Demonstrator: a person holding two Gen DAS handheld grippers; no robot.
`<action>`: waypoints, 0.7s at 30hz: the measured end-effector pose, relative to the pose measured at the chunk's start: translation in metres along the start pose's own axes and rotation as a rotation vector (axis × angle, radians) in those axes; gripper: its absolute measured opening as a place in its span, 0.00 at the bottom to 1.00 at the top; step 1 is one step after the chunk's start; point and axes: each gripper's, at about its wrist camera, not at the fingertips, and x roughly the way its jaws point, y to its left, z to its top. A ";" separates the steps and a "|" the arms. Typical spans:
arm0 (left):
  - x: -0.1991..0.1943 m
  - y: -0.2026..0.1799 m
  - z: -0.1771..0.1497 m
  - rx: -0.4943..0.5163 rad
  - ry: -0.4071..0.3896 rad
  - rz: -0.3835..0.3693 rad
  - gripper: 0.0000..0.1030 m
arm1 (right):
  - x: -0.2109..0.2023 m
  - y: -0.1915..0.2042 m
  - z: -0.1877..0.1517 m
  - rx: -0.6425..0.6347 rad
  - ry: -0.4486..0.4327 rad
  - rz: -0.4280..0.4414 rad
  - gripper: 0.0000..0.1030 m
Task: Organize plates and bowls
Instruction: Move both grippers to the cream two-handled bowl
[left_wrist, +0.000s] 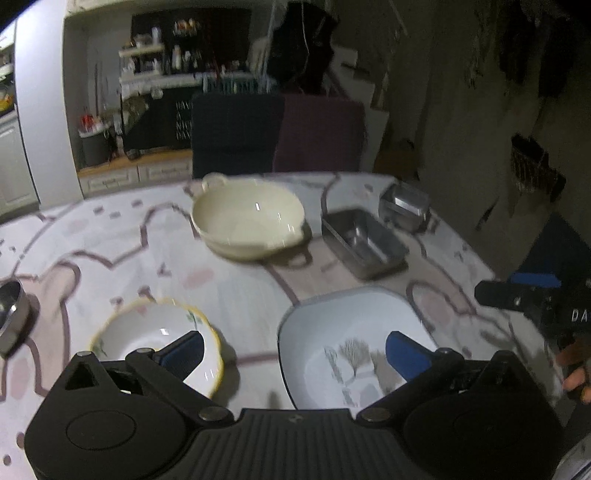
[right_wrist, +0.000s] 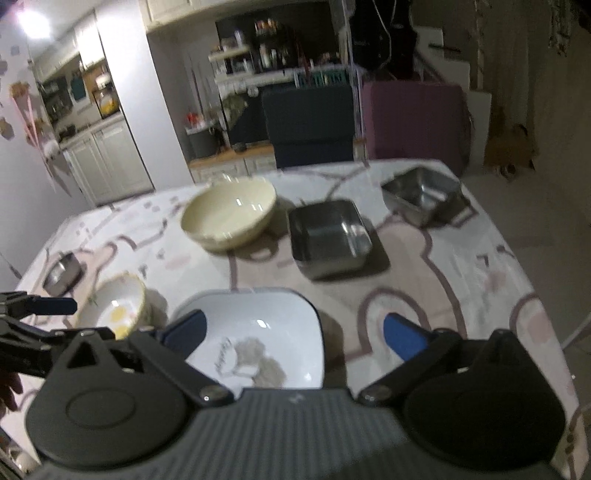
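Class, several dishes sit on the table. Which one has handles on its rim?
The cream bowl at the far middle of the table. Loop handles stick out from its rim; the yellow-rimmed bowl, the square white plate and the steel trays show none.

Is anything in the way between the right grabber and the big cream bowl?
Yes. The white square plate lies right below the open right gripper, between it and the cream bowl farther back on the table.

Pretty dim room overall, right side goes near black; a bright lamp (right_wrist: 34, 23) blows out the top left of the right wrist view; everything's smeared with motion blur; fisheye bends the desk (left_wrist: 236, 295) edges; small glare spots on the cream bowl (left_wrist: 248, 218).
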 end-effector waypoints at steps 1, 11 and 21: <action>-0.002 0.002 0.004 -0.009 -0.015 0.006 1.00 | -0.001 0.003 0.003 0.000 -0.017 0.007 1.00; -0.007 0.040 0.045 -0.110 -0.153 0.075 1.00 | 0.022 0.033 0.037 0.028 -0.139 0.053 1.00; 0.018 0.086 0.067 -0.155 -0.217 0.153 1.00 | 0.095 0.057 0.068 0.125 -0.085 0.037 1.00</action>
